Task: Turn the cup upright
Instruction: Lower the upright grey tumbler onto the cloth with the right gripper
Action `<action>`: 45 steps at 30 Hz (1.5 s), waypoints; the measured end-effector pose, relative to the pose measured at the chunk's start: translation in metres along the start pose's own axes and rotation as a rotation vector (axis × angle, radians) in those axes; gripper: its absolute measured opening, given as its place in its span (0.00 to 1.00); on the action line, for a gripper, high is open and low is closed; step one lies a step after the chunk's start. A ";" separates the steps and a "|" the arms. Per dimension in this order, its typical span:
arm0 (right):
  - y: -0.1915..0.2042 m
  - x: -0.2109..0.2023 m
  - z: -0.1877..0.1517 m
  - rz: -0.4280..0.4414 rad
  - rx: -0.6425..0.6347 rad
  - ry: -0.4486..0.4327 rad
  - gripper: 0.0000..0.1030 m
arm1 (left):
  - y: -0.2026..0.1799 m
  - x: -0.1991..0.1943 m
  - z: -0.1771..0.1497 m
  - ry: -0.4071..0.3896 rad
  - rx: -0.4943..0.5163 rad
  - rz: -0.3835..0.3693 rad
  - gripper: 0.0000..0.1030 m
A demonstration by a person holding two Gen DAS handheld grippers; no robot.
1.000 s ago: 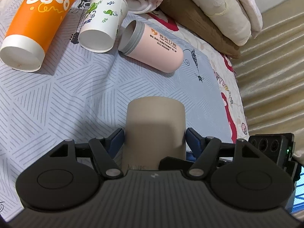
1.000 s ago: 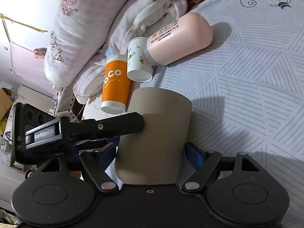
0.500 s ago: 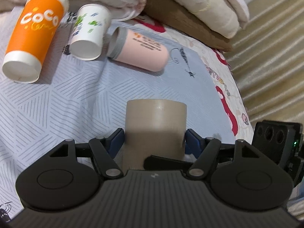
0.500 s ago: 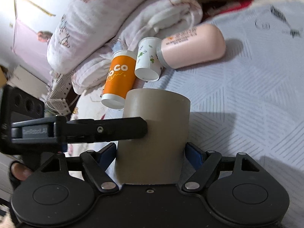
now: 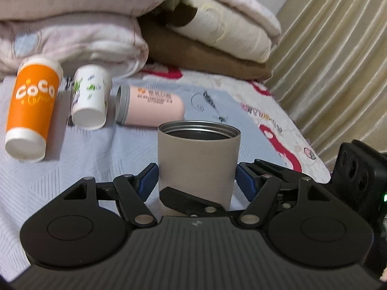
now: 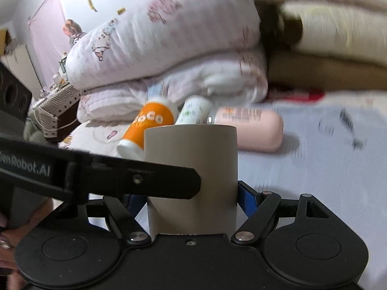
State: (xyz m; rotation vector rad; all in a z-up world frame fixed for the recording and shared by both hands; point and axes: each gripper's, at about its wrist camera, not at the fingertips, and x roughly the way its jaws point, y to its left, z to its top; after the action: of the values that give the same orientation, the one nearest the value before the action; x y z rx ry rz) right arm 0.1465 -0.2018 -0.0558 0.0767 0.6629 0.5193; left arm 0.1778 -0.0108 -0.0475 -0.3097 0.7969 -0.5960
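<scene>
A beige cup (image 5: 197, 159) with a dark metal inside stands mouth up between both grippers; it also shows in the right wrist view (image 6: 192, 176). My left gripper (image 5: 197, 181) is shut on its lower sides with blue pads. My right gripper (image 6: 193, 198) is shut on it from the other side. A black finger of the left gripper (image 6: 135, 178) crosses the cup's front in the right wrist view. Whether the cup's base touches the bed is hidden.
On the patterned bed sheet (image 5: 96, 149) lie an orange COCO cup (image 5: 31, 106), a white leaf-print cup (image 5: 90, 101) and a pink tumbler (image 5: 152, 107), all on their sides. Folded quilts and pillows (image 5: 96, 24) are stacked behind. A curtain (image 5: 338, 60) hangs at the right.
Both grippers have tilted the beige cup from leaning away to upright; its open mouth now shows on top. The views have swung up toward the quilts.
</scene>
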 end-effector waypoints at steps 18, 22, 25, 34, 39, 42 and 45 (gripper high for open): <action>0.021 0.016 -0.001 -0.096 -0.402 -0.181 0.79 | -0.014 -0.004 -0.009 -0.137 0.159 0.101 0.67; 0.012 0.028 -0.004 -0.076 -0.396 -0.174 0.79 | -0.009 0.010 -0.009 -0.121 0.160 0.117 0.67; 0.004 0.038 -0.005 -0.064 -0.364 -0.150 0.79 | -0.007 0.021 -0.013 -0.102 0.166 0.132 0.67; -0.009 0.043 -0.009 -0.050 -0.297 -0.088 0.79 | -0.012 0.027 -0.021 -0.094 0.194 0.115 0.67; -0.005 0.044 -0.009 -0.064 -0.303 -0.077 0.79 | -0.015 0.027 -0.020 -0.083 0.196 0.117 0.68; -0.008 0.044 -0.006 -0.069 -0.273 -0.053 0.79 | -0.017 0.028 -0.020 -0.080 0.198 0.115 0.69; -0.006 0.042 -0.008 -0.085 -0.271 -0.051 0.80 | -0.018 0.025 -0.021 -0.075 0.199 0.110 0.70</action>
State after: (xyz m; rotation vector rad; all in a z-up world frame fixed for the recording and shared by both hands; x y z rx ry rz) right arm 0.1720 -0.1875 -0.0868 -0.1918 0.5390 0.5197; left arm 0.1691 -0.0416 -0.0675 -0.1042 0.6719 -0.5520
